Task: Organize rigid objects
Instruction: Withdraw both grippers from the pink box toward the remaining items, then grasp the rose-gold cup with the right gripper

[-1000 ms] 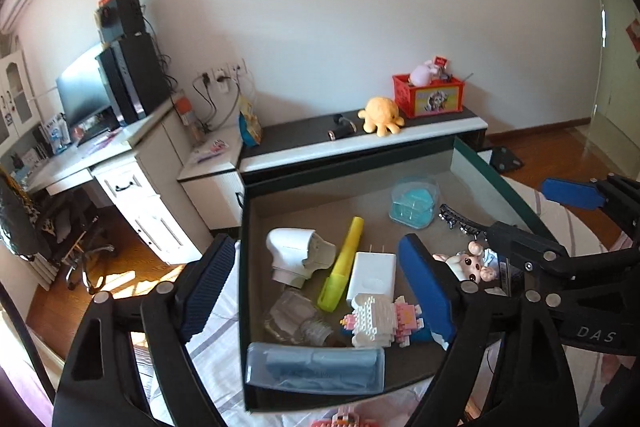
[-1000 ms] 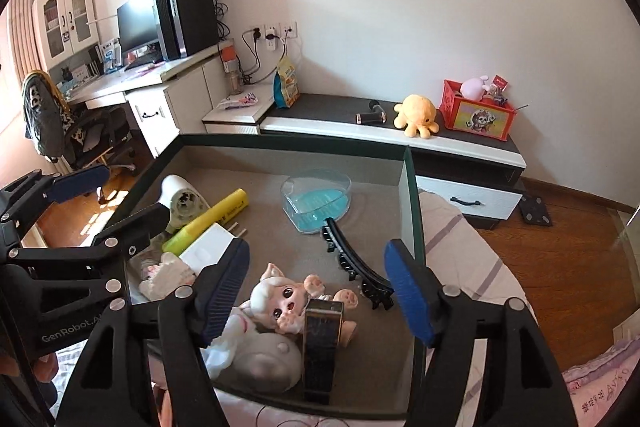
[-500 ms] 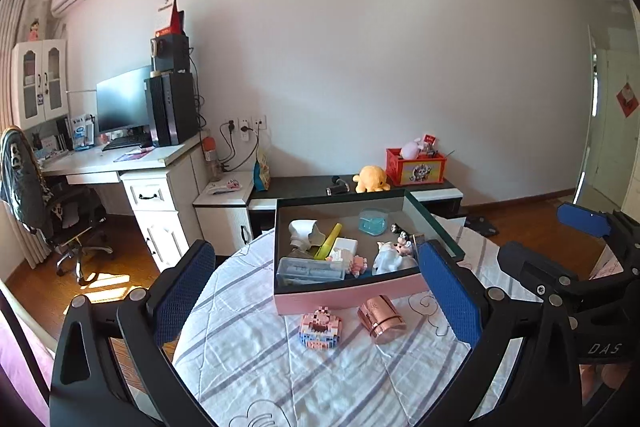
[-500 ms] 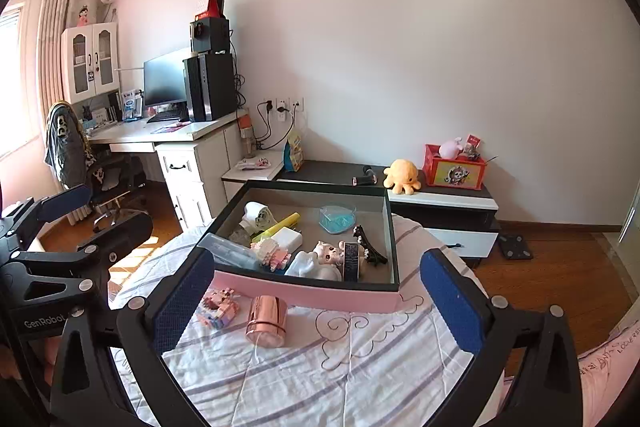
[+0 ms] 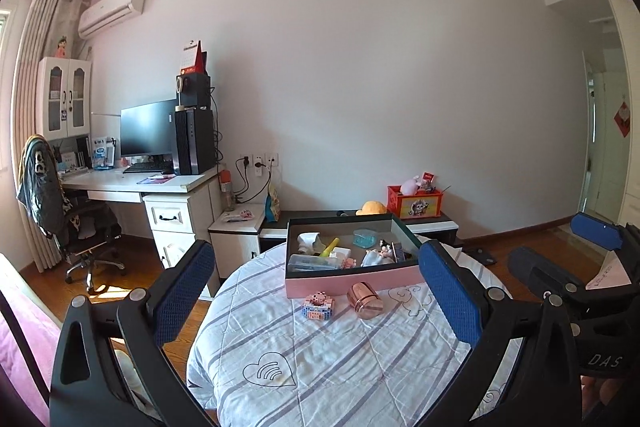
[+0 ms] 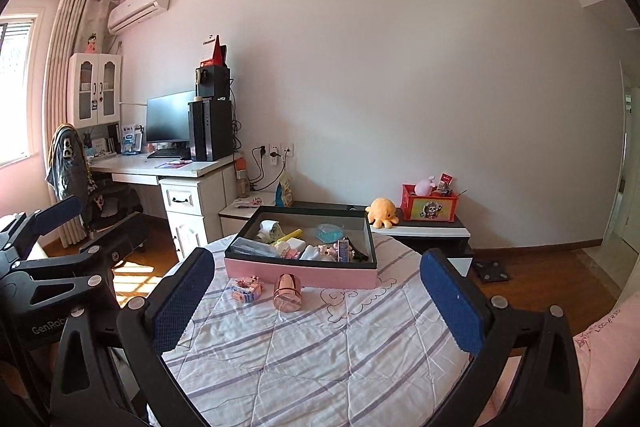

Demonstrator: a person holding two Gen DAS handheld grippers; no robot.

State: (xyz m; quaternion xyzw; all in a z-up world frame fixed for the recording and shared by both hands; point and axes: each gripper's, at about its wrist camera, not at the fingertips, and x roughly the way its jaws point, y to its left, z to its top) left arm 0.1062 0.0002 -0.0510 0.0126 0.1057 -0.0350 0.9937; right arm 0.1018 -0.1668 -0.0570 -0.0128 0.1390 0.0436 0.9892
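A: Gripper state?
B: Left gripper [image 5: 316,291] and right gripper [image 6: 316,291] both released, nothing between them.
A: Items?
B: Pink box [image 5: 352,277] on counter [image 5: 320,355]; block toy [image 5: 318,305] and rose-gold cup [image 5: 365,301] just before it.

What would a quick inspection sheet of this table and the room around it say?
Surface: round table under a striped quilted cloth.
Job's things: pink box holding small items; block toy and rose-gold cylinder on the cloth in front of it.
Clutter: nothing seen.
Grippers: left hand-held gripper and right hand-held gripper open, empty, short of the table's things.
Cables: plugs in the wall sockets.
Surroundings: desk with monitor, low cabinet.
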